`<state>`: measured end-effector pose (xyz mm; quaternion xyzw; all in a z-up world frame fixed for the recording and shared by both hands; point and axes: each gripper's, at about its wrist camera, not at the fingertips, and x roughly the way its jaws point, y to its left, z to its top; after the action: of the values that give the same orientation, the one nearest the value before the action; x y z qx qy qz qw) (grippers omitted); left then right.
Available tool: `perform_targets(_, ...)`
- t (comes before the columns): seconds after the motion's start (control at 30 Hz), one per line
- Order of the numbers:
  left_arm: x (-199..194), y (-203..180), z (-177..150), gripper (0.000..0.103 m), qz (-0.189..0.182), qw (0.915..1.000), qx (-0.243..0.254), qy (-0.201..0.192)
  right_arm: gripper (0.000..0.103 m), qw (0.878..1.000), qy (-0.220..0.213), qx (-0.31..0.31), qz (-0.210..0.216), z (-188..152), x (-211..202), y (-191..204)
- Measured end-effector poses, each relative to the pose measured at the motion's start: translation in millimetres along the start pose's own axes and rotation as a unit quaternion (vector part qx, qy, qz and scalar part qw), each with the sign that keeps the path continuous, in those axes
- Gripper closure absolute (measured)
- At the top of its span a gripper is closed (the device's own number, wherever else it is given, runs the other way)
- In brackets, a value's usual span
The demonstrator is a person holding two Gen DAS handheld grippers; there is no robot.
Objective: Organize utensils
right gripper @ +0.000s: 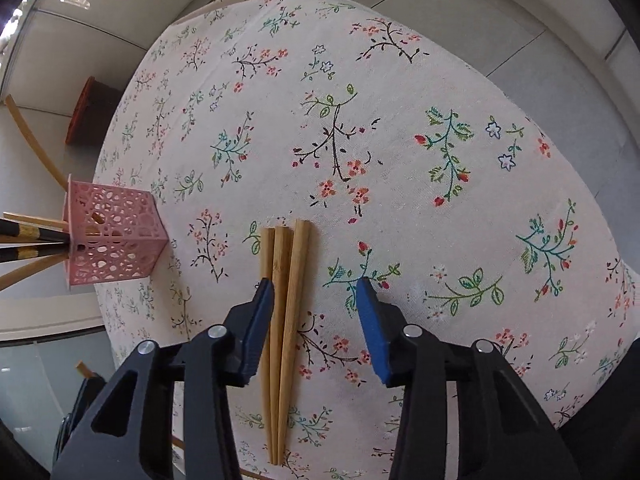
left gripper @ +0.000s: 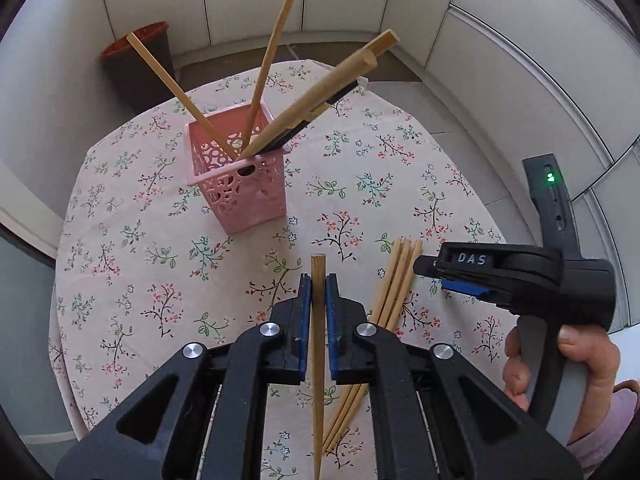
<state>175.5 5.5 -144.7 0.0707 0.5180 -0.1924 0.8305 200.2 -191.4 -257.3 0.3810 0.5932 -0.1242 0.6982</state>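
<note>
Tablecloth (left gripper: 168, 264) in a floral print covers the whole table, and everything sits on it. Toward the far edge stands the pink basket (left gripper: 240, 184), upright, already holding several chopsticks that lean out over its rim. Nearer the front edge, three loose chopsticks (right gripper: 282, 320) lie side by side, touching, well apart from the basket. The left gripper (left gripper: 319, 284) is pressed together on a single chopstick (left gripper: 318, 340), pinched near its blunt end and hanging steeply. For a clean drop, that stick is best carried over the basket's open mouth, its lower tip aimed past the leaning sticks before release. The right gripper (right gripper: 316, 292) is held over the loose three with jaws apart and nothing pinched; its left pad sits at the outer stick. One stick alone should probably be singled out, so that the neighbours are not dragged along.
</note>
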Motion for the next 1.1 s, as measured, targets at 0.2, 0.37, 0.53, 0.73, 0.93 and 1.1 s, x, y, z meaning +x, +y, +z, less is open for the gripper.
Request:
perform_targets(0.2, -10.9, 11.3, -0.8, 0.096, -0.008, 0.9998, -0.009, -0.016, 0.076, 0.998, -0.013, -0.015, -0.052, 0.0, 11.4, 18.7)
perform_targets(0.37, -19.6, 19.1, -1.0, 0.096, -0.005, 0.9993, -0.015, -0.033, 0.092, 0.997, -0.024, -0.013, -0.076, 7.6, 14.3, 21.9)
perform_targets(0.53, -33.9, 17.0, -3.1, 0.096, 0.002, 0.9985, -0.007, -0.055, 0.094, 0.997, -0.024, -0.004, -0.071, 18.1, 17.1, 23.8)
perform_targets(0.73, -58.2, 10.1, -10.2, 0.096, 0.009, 0.9964, 0.005, -0.084, 0.095, 0.999, -0.028, 0.001, -0.026, 10.2, 7.7, 0.4)
perform_targets(0.93, -75.2, 6.5, -17.8, 0.096, 0.017, 0.9950, 0.012, -0.098, 0.095, 0.997, -0.052, -0.051, 0.020, -24.2, -25.4, -4.8)
perform_targets(1.1, -84.3, 4.4, -22.6, 0.096, 0.025, 0.9942, 0.015, -0.104, 0.095, 0.987, -0.088, -0.117, 0.061, -52.0, -71.6, 2.9)
